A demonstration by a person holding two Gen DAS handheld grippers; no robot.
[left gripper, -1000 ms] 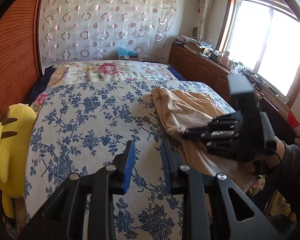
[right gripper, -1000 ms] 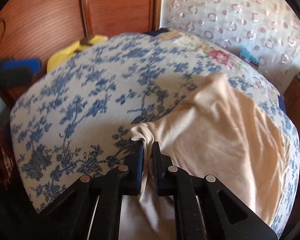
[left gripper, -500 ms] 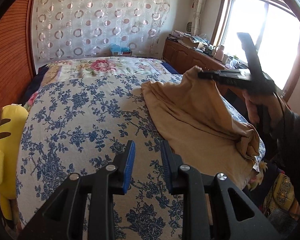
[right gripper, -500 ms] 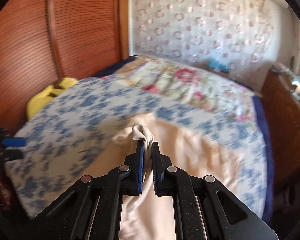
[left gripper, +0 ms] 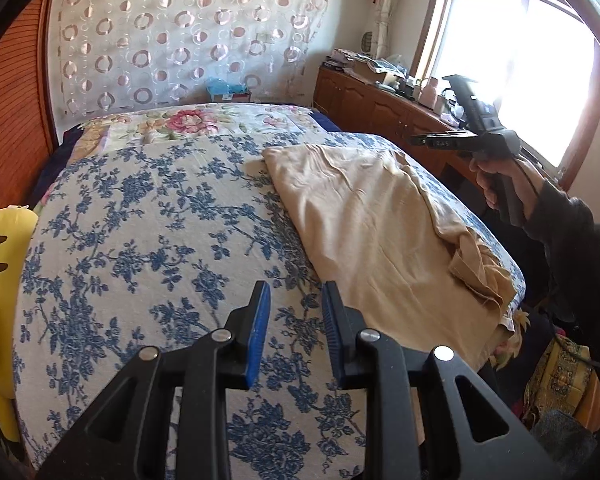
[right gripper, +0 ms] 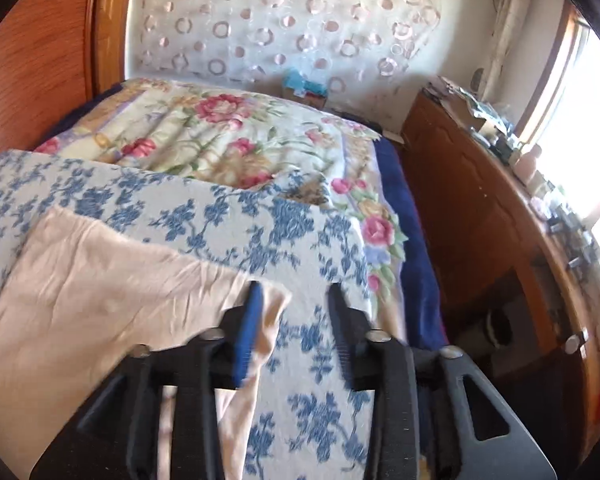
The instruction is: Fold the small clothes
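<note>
A beige garment [left gripper: 364, 216] lies folded over on the right part of the blue-flowered bedspread [left gripper: 148, 240], with a bunched end at the bed's near right edge. My left gripper [left gripper: 294, 332] is open and empty, above the bedspread just left of the garment. My right gripper [right gripper: 296, 320] is open and empty above the garment's far right corner [right gripper: 100, 280]; the cloth lies under its left finger. In the left wrist view the right gripper [left gripper: 420, 140] is held in the air beyond the garment's right side.
A yellow plush toy [left gripper: 0, 280] sits at the bed's left edge. A flowered quilt [left gripper: 188, 124] covers the bed's far end. A wooden cabinet [left gripper: 380, 108] with clutter runs along the right wall under the window. A wooden wardrobe [left gripper: 8, 112] stands left.
My right gripper carried the garment's edge up and over to the far right, then opened and let it drop. The garment now lies flat, folded over. My left gripper stayed open.
</note>
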